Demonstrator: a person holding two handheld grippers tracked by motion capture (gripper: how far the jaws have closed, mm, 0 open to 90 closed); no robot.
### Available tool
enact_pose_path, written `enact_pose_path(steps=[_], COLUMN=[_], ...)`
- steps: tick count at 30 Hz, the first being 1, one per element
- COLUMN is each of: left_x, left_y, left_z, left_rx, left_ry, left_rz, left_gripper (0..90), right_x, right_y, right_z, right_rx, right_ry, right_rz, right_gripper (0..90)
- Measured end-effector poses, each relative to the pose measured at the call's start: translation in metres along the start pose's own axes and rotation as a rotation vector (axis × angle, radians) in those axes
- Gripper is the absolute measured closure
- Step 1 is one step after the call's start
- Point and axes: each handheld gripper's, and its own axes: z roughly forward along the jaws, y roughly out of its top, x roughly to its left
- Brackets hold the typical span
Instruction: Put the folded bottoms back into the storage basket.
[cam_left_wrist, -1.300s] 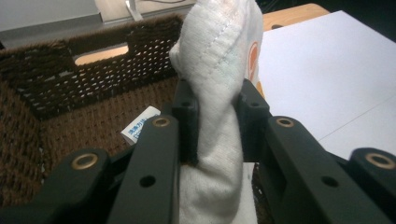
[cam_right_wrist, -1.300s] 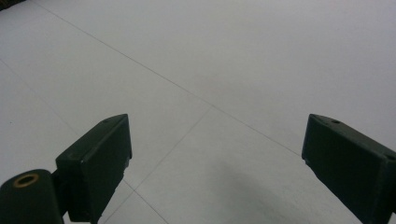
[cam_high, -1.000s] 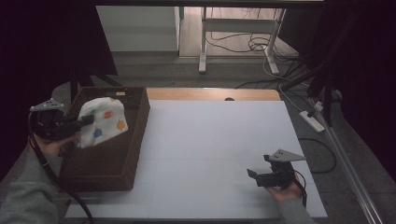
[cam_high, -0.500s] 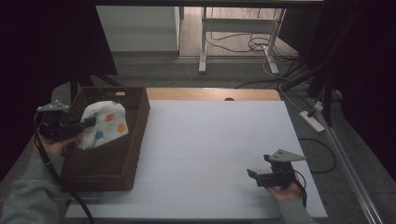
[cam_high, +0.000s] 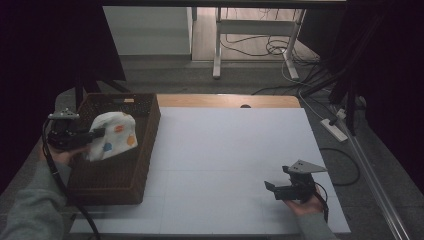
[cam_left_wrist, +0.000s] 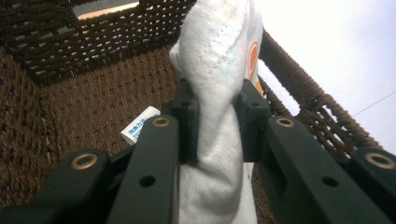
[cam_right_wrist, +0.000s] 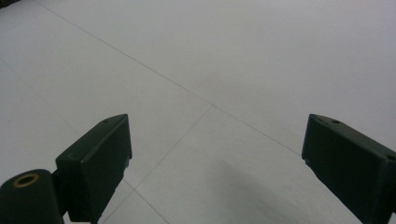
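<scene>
- The right hand-held gripper (cam_high: 278, 189) rested low over the white table (cam_high: 225, 150), near its front edge, its jaws wide apart with nothing between them.
- The left hand-held gripper (cam_left_wrist: 215, 107) was clamped on a white cloth pouch with coloured spots (cam_high: 112, 135), held above the brown wicker basket (cam_high: 120, 177).
- Beyond its jaws, a small white label (cam_left_wrist: 140, 128) lay on the basket floor.

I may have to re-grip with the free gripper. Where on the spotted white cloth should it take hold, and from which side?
Judging by the high view, take the bunched top fold of the spotted white cloth, coming in from the table side over the wicker basket wall. The left gripper already pinches its other end, so that bulge stands free above the rim.
</scene>
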Motion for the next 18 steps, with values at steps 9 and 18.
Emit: enact_pose_path(steps=[9, 18], left_x=[0.006, 0.007], left_y=[-0.006, -0.006], left_z=[0.010, 0.027], left_rx=[0.051, 0.123], left_ry=[-0.001, -0.023], left_rz=[0.003, 0.023], left_gripper=[73.0, 72.6], right_x=[0.000, 0.000], right_y=[0.000, 0.000], right_z=[0.000, 0.000], right_rx=[0.000, 0.001], right_ry=[-0.001, -0.001], right_rz=[-0.001, -0.001], right_gripper=[8.5, 8.5])
